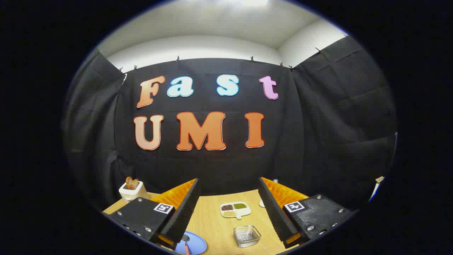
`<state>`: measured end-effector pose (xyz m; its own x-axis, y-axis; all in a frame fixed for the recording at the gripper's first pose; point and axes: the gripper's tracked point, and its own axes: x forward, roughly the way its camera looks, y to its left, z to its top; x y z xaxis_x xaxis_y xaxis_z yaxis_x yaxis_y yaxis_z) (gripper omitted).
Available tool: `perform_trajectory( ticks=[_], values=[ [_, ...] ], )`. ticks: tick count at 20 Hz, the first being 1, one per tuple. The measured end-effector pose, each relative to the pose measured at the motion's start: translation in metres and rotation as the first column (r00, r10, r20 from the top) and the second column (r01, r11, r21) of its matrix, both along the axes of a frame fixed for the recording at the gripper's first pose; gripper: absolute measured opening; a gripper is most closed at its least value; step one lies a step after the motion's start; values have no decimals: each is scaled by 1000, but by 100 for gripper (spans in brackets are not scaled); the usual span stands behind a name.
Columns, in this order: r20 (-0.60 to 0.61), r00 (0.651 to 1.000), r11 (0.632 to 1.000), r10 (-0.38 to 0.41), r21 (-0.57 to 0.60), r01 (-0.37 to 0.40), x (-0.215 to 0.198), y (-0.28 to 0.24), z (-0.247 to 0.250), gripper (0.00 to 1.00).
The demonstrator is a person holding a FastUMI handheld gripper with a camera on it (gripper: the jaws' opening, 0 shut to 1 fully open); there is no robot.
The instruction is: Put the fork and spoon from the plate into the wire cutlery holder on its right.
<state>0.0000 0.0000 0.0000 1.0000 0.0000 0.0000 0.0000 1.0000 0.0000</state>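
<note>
Blue plate (196, 244) sits low by the left finger, a spoon (185, 241) lying on it; fork not discernible. Clear glass dish (247, 235) between the fingers, three-section snack tray (235, 209) beyond; wire holder not identifiable. Gripper (228, 212) fingers wide apart, holding nothing, held high and level above the desk (212, 223) — likely pre-approach pose. Toaster (132, 190) far left.

Tongs (228, 209) wide apart, empty
</note>
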Motion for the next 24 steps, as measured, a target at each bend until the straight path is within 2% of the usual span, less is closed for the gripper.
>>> perform_trajectory(
  ticks=[17,24],
  values=[
    [-154,980,992,122,-15,-126,-10,59,-42,98],
    [-226,957,983,180,0,-185,-19,82,-76,98]
  ],
)
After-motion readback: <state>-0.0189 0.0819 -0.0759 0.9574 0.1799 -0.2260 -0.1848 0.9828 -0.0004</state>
